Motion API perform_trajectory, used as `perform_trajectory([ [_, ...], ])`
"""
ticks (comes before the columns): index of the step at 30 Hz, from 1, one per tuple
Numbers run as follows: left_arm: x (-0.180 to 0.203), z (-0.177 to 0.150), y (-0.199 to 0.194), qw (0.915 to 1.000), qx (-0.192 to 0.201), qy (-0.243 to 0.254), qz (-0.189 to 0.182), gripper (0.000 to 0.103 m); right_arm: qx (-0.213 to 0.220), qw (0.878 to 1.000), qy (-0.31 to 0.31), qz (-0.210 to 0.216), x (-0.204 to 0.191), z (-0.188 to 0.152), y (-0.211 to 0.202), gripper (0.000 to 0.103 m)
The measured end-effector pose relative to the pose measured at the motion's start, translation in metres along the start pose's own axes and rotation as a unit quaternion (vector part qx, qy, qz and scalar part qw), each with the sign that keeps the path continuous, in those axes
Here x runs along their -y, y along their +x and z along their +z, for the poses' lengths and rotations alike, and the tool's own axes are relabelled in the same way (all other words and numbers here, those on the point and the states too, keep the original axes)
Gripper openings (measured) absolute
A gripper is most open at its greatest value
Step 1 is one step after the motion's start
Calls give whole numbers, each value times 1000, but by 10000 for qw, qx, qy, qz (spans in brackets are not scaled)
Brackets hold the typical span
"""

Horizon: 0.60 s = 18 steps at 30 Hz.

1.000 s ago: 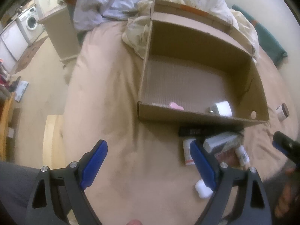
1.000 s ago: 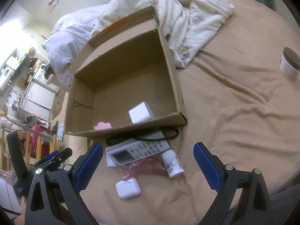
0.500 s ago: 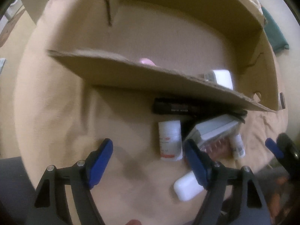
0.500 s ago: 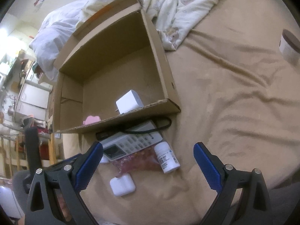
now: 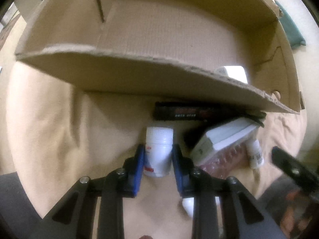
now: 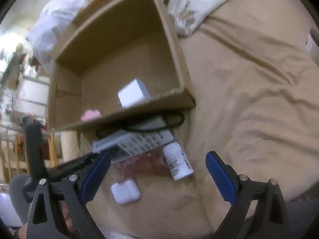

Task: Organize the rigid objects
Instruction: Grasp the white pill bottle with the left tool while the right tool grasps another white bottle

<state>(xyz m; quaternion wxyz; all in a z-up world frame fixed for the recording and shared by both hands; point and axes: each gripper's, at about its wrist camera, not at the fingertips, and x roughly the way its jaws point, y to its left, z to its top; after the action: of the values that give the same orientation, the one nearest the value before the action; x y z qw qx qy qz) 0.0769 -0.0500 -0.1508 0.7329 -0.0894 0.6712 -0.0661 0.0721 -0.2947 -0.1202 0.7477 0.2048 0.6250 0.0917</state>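
My left gripper is shut on a white pill bottle with a red label that lies on the tan bed sheet, just in front of an open cardboard box. The box holds a white cube and a small pink thing. My right gripper is open and empty, low over a second white bottle, a grey remote, a white earbud case and a reddish packet.
A flat black item and a black cord lie against the box's front wall. Rumpled white bedding is behind the box. A brown-lidded jar stands at the far right on the bed sheet.
My left gripper moved forward and down to the red-labelled bottle and closed on it. My right gripper drifted slightly closer to the pile of items and stayed open.
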Motion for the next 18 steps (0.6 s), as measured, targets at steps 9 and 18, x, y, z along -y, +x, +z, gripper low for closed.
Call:
perform_trajectory([
  [9, -6, -11, -7, 9998, 78, 2, 178, 24, -801, 9953, -204, -505, 1, -1, 41, 39],
  [18, -13, -14, -6, 9998, -5, -111, 157, 24, -589, 9952, -470, -625, -10, -5, 28, 28],
])
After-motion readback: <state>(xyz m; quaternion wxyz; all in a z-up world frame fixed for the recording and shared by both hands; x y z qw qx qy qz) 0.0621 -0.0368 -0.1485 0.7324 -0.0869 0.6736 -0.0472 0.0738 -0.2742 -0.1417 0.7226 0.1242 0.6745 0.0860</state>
